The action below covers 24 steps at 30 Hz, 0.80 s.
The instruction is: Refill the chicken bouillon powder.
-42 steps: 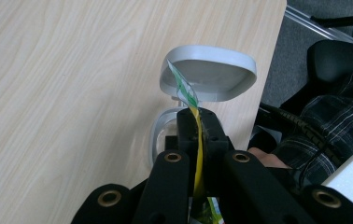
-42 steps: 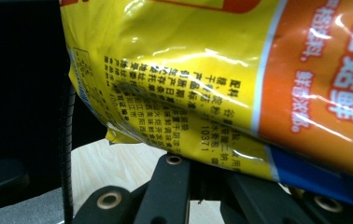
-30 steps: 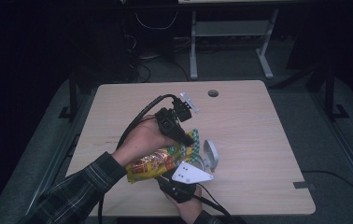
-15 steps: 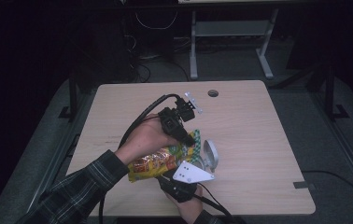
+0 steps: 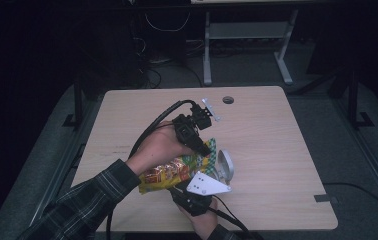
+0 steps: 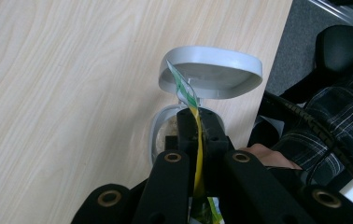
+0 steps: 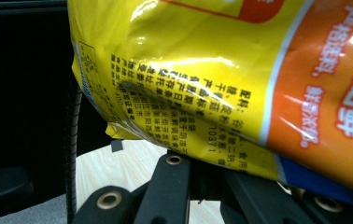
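High view pretty dim, room around table (image 5: 277, 150) nearly black from 9 through 12 to 3 o'clock, only tabletop lit evenly from above, soft shadows. Slightly grainy, soft detail overall. Left gripper view much brighter, wood grain crisp, jaws at 6 o'clock blurry from closeness. Right gripper view: snack bag (image 7: 240, 70) way too close, strong glare streaks on foil near 12 and 3 o'clock, print a bit soft, background at 9 o'clock dark.
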Available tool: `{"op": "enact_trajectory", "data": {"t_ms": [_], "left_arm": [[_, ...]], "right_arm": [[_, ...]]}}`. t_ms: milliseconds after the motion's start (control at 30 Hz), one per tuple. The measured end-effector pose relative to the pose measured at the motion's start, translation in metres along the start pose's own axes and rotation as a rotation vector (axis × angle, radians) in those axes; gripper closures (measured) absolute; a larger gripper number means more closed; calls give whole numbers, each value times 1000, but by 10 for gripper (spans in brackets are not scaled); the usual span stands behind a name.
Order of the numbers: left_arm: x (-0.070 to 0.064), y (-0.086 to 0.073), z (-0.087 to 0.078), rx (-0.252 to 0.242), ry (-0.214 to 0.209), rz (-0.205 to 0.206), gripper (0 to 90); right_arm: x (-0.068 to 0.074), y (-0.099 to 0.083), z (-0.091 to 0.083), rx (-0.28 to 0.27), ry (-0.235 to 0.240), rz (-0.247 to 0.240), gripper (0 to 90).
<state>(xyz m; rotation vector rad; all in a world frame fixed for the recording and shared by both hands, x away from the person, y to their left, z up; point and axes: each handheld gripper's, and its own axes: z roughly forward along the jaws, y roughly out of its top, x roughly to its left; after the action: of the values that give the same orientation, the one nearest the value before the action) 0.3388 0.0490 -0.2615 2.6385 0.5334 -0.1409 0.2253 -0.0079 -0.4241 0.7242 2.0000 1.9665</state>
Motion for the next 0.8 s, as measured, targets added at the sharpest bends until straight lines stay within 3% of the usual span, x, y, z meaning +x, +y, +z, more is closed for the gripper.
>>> {"op": "enact_trajectory", "data": {"t_ms": [800], "left_arm": [[-2, 7, 2, 30, 16, 2, 899]], "right_arm": [[-1, 3, -2, -15, 5, 10, 900]]}}
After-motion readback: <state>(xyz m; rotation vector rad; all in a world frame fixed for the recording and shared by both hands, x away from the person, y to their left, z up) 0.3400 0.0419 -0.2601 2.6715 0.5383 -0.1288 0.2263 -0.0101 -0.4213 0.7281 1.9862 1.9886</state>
